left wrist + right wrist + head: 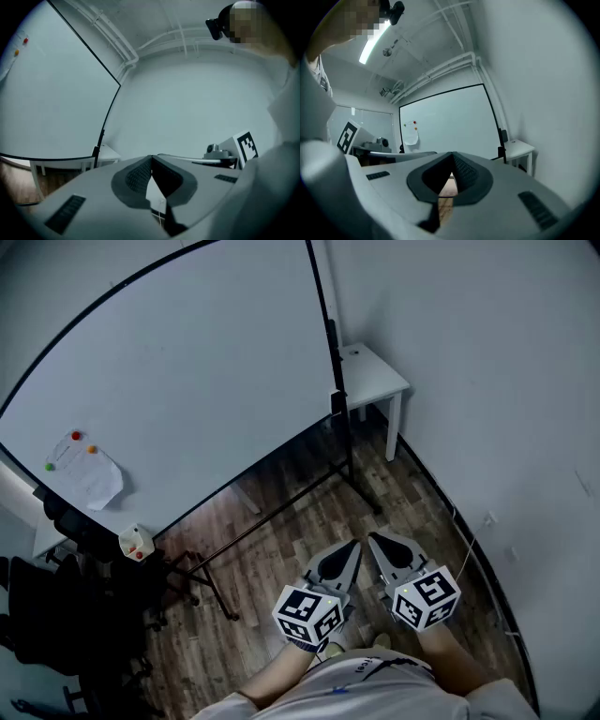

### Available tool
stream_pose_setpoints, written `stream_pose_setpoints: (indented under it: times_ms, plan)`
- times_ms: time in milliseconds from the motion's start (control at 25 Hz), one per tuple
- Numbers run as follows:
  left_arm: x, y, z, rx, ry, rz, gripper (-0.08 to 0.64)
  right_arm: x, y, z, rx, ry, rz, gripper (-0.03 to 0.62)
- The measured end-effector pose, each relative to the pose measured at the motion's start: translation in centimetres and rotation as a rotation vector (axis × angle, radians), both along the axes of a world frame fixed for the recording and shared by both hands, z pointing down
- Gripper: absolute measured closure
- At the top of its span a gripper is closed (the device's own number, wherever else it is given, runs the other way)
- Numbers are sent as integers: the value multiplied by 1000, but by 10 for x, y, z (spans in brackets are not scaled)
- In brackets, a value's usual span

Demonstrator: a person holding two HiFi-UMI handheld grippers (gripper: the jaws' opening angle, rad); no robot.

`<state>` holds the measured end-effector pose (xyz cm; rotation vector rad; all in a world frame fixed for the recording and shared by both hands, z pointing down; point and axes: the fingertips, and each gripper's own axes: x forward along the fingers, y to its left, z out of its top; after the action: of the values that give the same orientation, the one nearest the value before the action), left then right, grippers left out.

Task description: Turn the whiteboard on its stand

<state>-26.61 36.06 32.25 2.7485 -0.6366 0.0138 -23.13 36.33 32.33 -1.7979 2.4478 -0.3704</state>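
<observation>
While the whiteboard [187,381] sits on its stand [349,460] by the wall, well apart from both tools, the turn seems not yet begun. The left gripper [351,547] and right gripper [374,540] hang near the person's body, jaws pressed together, holding nothing.

The grey left gripper [353,546] and right gripper [374,539] bear dark-padded jaws and black-and-white marker cubes [307,615].
</observation>
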Motion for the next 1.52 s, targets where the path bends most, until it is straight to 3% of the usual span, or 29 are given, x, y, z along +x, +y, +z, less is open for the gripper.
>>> stream_pose_setpoints:
  times_ms: [680,1120,1520]
  plan:
    - [6,4,9,-7,-25,-36,549,21,16,4,19,-41,3,578]
    - [61,22,14,0,-37,-29,549,80,40,-3,68,-75,20,578]
    - [87,13,23,-8,-58,-10,548,99,31,2,64,-83,11,578]
